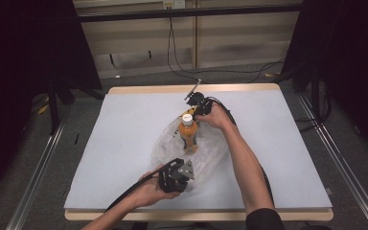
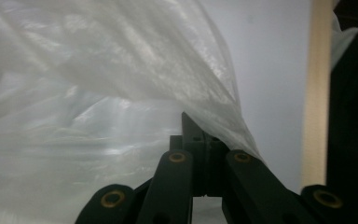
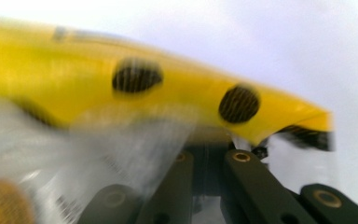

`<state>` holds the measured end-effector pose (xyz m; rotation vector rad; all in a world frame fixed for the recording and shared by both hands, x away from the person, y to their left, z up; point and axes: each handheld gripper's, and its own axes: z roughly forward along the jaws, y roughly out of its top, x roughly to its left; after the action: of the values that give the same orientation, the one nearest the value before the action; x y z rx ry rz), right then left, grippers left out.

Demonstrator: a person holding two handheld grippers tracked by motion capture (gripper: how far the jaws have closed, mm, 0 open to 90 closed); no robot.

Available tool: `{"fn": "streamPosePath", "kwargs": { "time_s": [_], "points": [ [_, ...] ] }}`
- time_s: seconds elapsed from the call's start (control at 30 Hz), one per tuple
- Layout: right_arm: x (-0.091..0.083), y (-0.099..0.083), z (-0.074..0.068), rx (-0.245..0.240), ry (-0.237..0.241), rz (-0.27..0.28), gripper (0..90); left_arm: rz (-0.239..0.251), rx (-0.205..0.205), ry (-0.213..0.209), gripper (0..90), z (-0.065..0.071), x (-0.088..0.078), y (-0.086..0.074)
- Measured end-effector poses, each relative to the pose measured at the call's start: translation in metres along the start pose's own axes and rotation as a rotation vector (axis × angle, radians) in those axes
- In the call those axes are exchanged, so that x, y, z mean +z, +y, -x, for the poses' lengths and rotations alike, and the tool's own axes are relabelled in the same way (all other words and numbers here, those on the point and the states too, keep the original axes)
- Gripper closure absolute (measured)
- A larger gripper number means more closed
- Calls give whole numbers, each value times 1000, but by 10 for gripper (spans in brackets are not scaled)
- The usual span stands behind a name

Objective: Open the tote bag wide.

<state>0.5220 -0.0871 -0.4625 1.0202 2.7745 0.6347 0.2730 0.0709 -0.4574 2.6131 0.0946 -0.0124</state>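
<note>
Pale blue sheeting is covering the wooden table (image 1: 124,143), where a person is working a clear plastic bag (image 1: 165,143) around an orange bottle (image 1: 189,134) near the middle. The bag, largest of the working pieces, is lying crumpled and spread toward the person, while the bottle is lying inside or against it with its white cap pointing away; whether the bottle is fully within the film is hard to judge from above. The bagging looks to be partway along: bottle and bag are together, but the mouth is still loose and unsettled.

Nearer the person, the left gripper (image 1: 181,178) is pinching the bag's near edge, its jaws closed tight on a fold of film, as the left gripper view is showing at the tips (image 2: 200,140). At the far end, the right gripper (image 1: 195,111) is sitting by the bottle's cap end with jaws drawn together, seemingly clamping a blurred yellow packet (image 3: 168,93) with dark spots.

Motion blur is smearing the right gripper view, so what the packet is, and an orange-brown shape (image 3: 0,200) at its lower corner, cannot be made out.
</note>
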Motion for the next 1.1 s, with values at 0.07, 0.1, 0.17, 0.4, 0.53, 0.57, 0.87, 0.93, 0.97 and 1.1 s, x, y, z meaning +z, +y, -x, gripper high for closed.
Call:
{"fn": "streamPosePath", "kwargs": {
  "time_s": [0.07, 0.1, 0.17, 0.4, 0.53, 0.57, 0.87, 0.93, 0.97, 1.1],
  "points": [
    [2, 5, 4, 4, -12, -10, 900, 0, 14, -11, 900, 7, 0, 0],
    [3, 7, 5, 2, -18, -14, 900, -1, 10, -13, 900, 11, 0, 1],
    [4, 11, 6, 10, -43, -23, 900, -9, 28, -56, 900, 17, 0, 1],
    [7, 15, 12, 30, -96, -16, 900, -7, 31, -46, 900, 25, -1, -2],
    [9, 18, 20, 84, -144, -11, 900, -6, 27, -46, 900, 25, -2, -3],
    [10, 20, 23, 90, -164, -10, 900, 2, 31, -49, 900, 24, -2, -4],
    [17, 26, 28, 110, -283, 6, 900, 1, 33, -57, 900, 25, -2, -4],
    [17, 25, 28, 113, -280, 15, 900, 4, 26, -58, 900, 24, -3, -5],
    [16, 25, 28, 123, -272, 17, 900, 16, 42, -51, 900, 24, -2, -6],
    [11, 17, 25, 136, -178, 71, 900, 57, 7, -63, 900, 20, -4, -11]
  ]
}}
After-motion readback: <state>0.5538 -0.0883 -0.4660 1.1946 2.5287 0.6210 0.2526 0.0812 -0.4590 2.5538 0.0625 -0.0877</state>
